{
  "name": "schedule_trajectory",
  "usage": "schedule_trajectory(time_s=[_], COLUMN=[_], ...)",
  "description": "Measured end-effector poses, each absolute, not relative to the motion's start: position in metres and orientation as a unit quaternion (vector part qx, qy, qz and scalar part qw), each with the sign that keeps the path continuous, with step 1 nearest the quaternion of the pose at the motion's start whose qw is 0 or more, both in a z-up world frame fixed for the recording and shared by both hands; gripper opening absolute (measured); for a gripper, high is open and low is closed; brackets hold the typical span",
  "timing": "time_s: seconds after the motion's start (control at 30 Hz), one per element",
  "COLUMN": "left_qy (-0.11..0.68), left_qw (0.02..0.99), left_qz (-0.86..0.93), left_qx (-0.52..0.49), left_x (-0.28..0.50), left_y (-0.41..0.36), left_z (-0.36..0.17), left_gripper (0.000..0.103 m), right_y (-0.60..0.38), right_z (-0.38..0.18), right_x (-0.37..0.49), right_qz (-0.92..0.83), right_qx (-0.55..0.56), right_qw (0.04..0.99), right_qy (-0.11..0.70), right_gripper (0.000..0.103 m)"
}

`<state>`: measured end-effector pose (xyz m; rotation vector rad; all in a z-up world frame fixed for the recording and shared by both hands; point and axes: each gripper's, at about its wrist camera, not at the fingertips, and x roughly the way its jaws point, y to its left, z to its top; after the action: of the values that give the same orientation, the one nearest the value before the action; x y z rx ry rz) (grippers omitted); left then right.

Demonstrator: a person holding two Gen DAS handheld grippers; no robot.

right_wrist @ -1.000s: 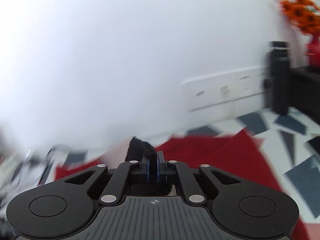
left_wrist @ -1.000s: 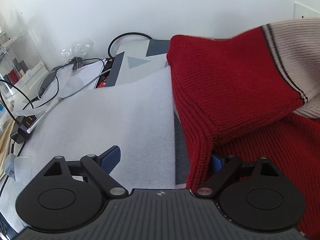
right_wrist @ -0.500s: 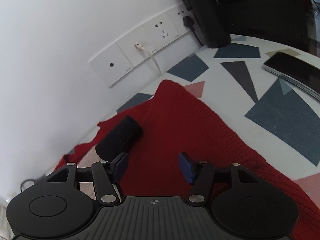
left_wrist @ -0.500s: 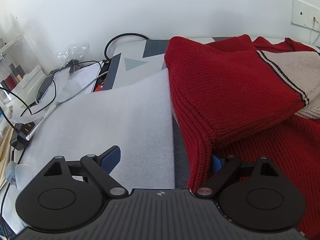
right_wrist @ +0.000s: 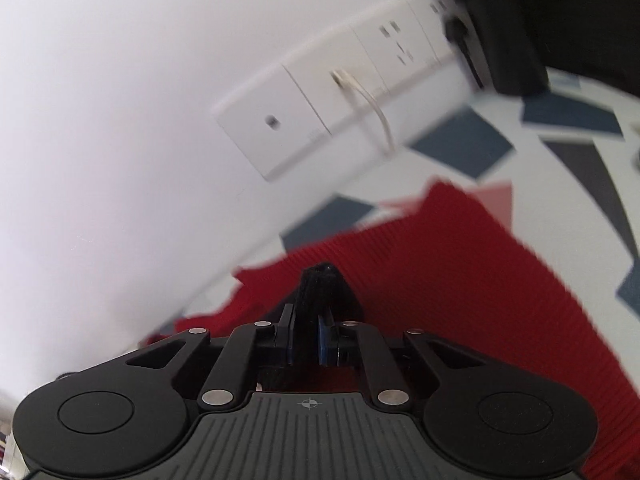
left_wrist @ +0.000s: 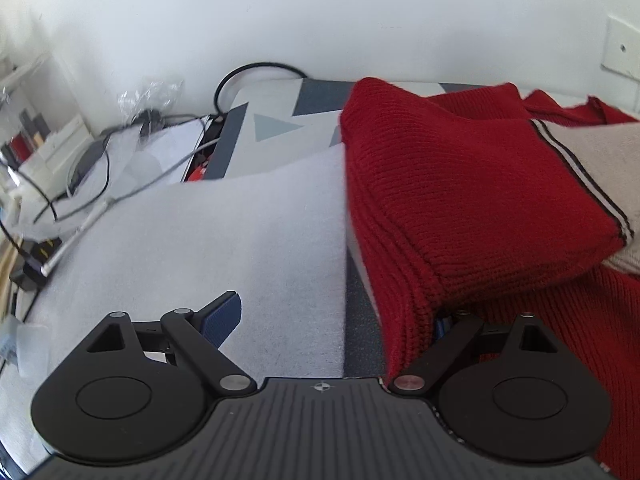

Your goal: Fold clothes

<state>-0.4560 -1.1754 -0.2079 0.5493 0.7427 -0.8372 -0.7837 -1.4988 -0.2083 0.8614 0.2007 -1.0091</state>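
Note:
A red knitted sweater (left_wrist: pixel 460 184) with a beige, striped panel (left_wrist: pixel 600 152) lies folded over on the right of the left wrist view. My left gripper (left_wrist: pixel 332 320) is open at the sweater's near left edge. Its left pad (left_wrist: pixel 224 314) rests over the white foam sheet (left_wrist: pixel 208 236), while red knit hangs over the right one and mostly hides it. In the right wrist view, my right gripper (right_wrist: pixel 306 336) is shut on the sweater's black ribbed cuff (right_wrist: pixel 318 284), just above the red sweater (right_wrist: pixel 460 276). This view is blurred.
Cables (left_wrist: pixel 92 188), a crumpled plastic bag (left_wrist: pixel 148 96) and boxes crowd the left side beside the foam sheet. The patterned tablecloth (right_wrist: pixel 464 144) runs to the wall. A white socket panel (right_wrist: pixel 320 108) with a white cord and a black object (right_wrist: pixel 504 28) stand behind the sweater.
The right gripper, open half a second ago beside the black cuff, has shut on it again. The lifted sleeve has come down onto the sweater. The left gripper has barely moved.

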Motion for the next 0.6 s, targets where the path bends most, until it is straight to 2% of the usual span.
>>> schedule_trajectory(time_s=[0.17, 0.23, 0.4, 0.47, 0.6], left_qy=[0.349, 0.349, 0.356, 0.351, 0.357], left_qw=[0.811, 0.811, 0.808, 0.807, 0.806], left_qz=[-0.396, -0.398, -0.401, -0.403, -0.401], left_qx=[0.252, 0.249, 0.244, 0.252, 0.248], left_x=[-0.454, -0.453, -0.450, -0.452, -0.451], left_y=[-1.172, -1.171, -1.168, -1.169, -1.171], left_z=[-0.208, -0.208, -0.209, -0.208, -0.208], left_gripper=[0.091, 0.091, 0.091, 0.091, 0.091], right_y=[-1.455, -1.447, -1.448, -1.444, -1.439], right_z=[-0.156, -0.166, -0.232, -0.237, -0.218], right_x=[-0.813, -0.829, -0.861, -0.867, -0.855], right_qz=[-0.477, -0.487, -0.513, -0.512, -0.518], right_qx=[0.325, 0.346, 0.443, 0.450, 0.390], right_qw=[0.816, 0.800, 0.713, 0.712, 0.746], right_qy=[0.032, 0.059, 0.179, 0.168, 0.151], right_gripper=[0.008, 0.009, 0.009, 0.008, 0.009])
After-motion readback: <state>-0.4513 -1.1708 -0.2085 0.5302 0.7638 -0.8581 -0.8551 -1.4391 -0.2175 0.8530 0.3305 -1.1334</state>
